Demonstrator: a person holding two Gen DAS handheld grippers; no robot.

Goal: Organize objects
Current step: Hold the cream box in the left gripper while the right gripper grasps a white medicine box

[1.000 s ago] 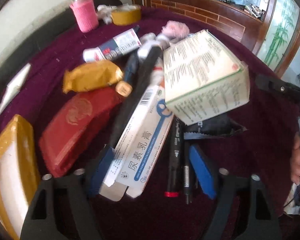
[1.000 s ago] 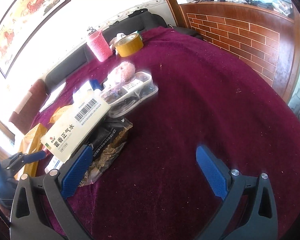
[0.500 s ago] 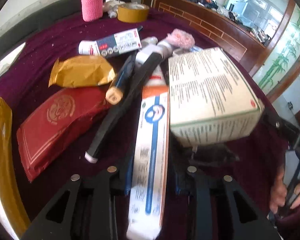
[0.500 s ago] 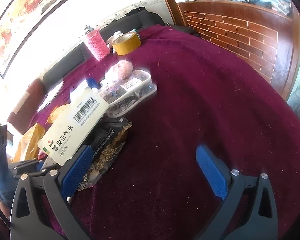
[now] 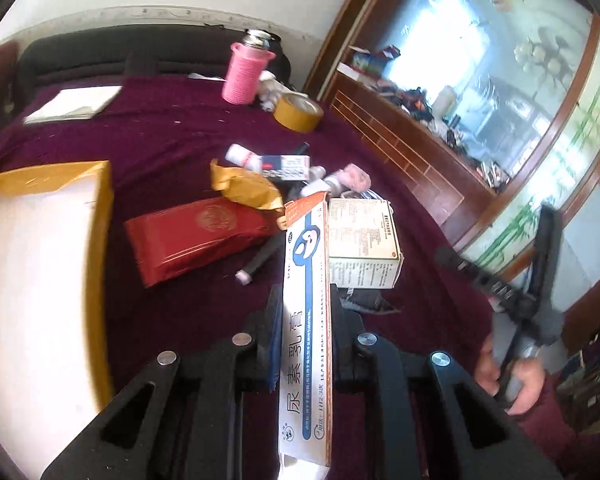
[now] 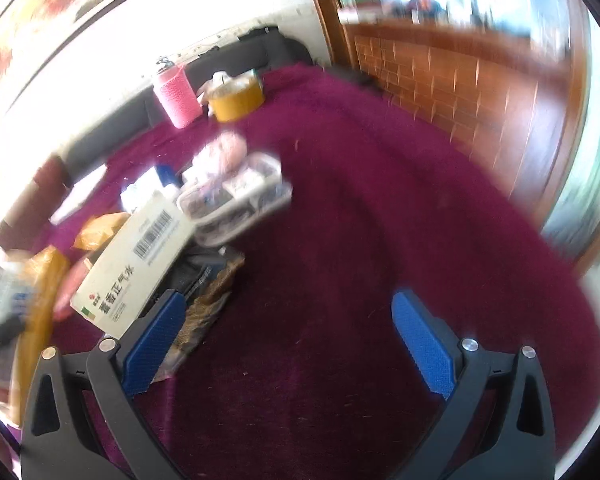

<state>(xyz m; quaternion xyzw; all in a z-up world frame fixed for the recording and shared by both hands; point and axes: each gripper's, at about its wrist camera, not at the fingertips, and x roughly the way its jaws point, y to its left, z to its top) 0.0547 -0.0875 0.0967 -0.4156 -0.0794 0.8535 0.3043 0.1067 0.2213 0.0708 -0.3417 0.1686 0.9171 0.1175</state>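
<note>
My left gripper [image 5: 305,332] is shut on a long white and blue ointment box [image 5: 306,320] and holds it lifted above the purple cloth. Below lies a pile: a red packet [image 5: 196,236], a gold packet [image 5: 246,188], a white medicine box [image 5: 362,240], a tube [image 5: 268,162] and a black marker [image 5: 260,260]. A gold-rimmed open box [image 5: 40,272] sits at the left. My right gripper [image 6: 292,336] is open and empty over bare cloth, with the medicine box [image 6: 136,256] and a clear plastic case [image 6: 236,196] to its left.
A pink-sleeved bottle [image 5: 246,74] and a roll of yellow tape [image 5: 298,112] stand at the far edge of the table. A white pad [image 5: 74,104] lies at the far left. A wooden cabinet [image 6: 480,80] lines the right side.
My left gripper shut on the ointment box and lifted it up and back from the pile. The right gripper stayed open and shifted slightly; its view is now blurred.
</note>
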